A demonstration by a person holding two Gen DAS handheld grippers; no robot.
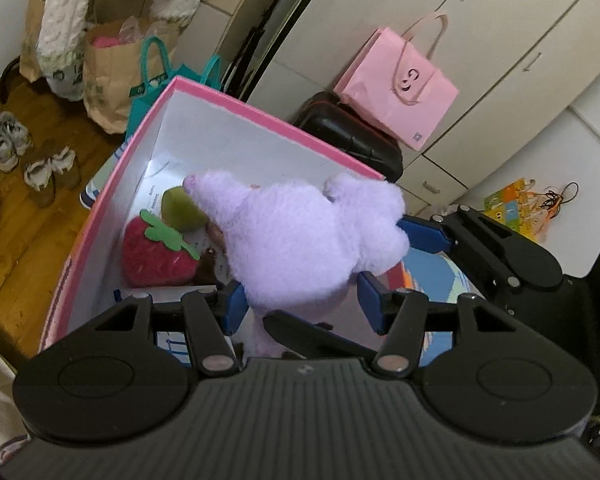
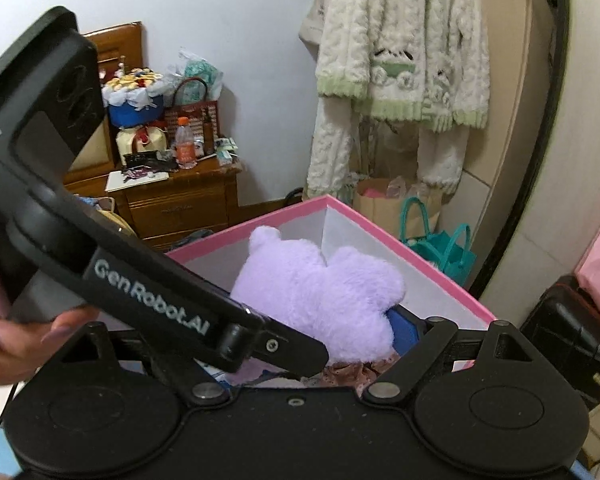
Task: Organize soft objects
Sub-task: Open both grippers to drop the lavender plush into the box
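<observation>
Now, nearest the left-wrist lens, the left claw (image 1: pixel 302 300) pinches the plush (image 1: pixel 300 240) at its lower end, blue pads pressed into the lilac fur. The right claw (image 1: pixel 416 256), jaws wide, grips the plush's fatter end at 3 o'clock. The plush's long axis runs from there toward 10 o'clock, over the open pink box (image 1: pixel 260 110) — strawberry (image 1: pixel 156 256) and green ball (image 1: pixel 180 210) lie on the floor beneath. Lowering, I judge, comes next.
</observation>
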